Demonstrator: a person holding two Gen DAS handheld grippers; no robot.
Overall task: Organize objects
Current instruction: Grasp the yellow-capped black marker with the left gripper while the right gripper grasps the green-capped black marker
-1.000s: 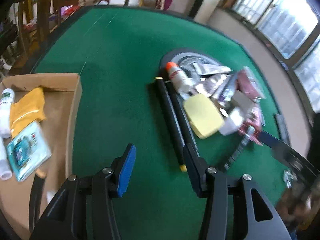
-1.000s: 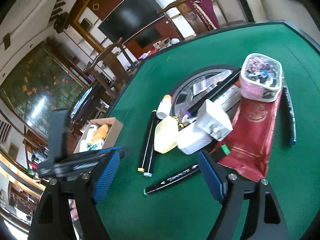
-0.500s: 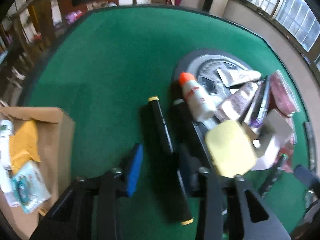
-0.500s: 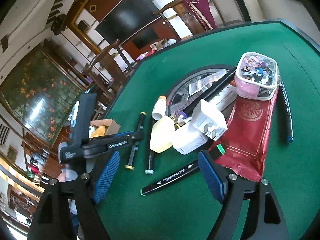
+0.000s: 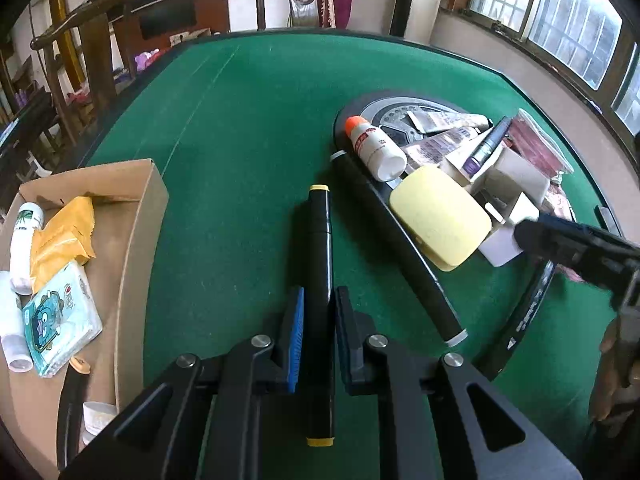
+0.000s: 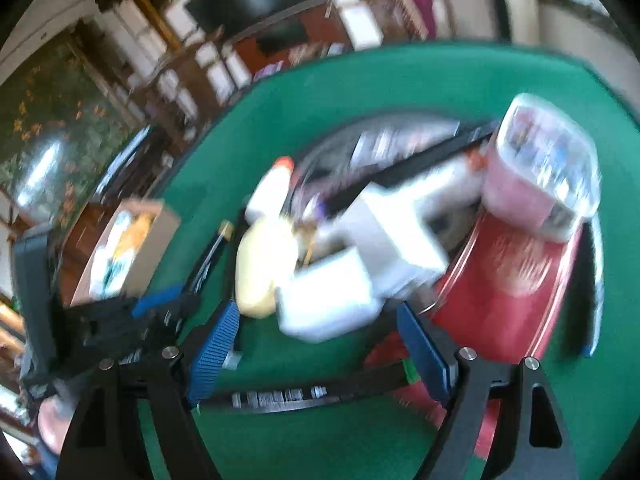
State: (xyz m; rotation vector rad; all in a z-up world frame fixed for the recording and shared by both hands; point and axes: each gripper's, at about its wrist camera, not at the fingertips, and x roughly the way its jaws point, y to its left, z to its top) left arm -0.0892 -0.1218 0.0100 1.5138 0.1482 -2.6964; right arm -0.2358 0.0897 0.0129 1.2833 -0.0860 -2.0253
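Note:
My left gripper (image 5: 318,312) is shut on a black marker with yellow ends (image 5: 319,240) that lies on the green felt. A second black marker with white ends (image 5: 400,248) lies just right of it. A cardboard box (image 5: 132,248) at the left holds a yellow packet, a tissue pack and white bottles. My right gripper (image 6: 316,344) is open and empty over the pile, in a blurred view, with a white box (image 6: 328,300) and a black marker (image 6: 288,394) between its fingers.
A pile sits on a round black disc (image 5: 396,120): an orange-capped white bottle (image 5: 374,146), a yellow case (image 5: 440,212), white boxes, sachets and a purple pen. A pink pouch (image 6: 544,176) and red packet (image 6: 504,280) lie at the right. Chairs stand beyond the table.
My left gripper moved forward and closed on the yellow-ended marker. My right gripper moved in closer over the pile, blurring its view.

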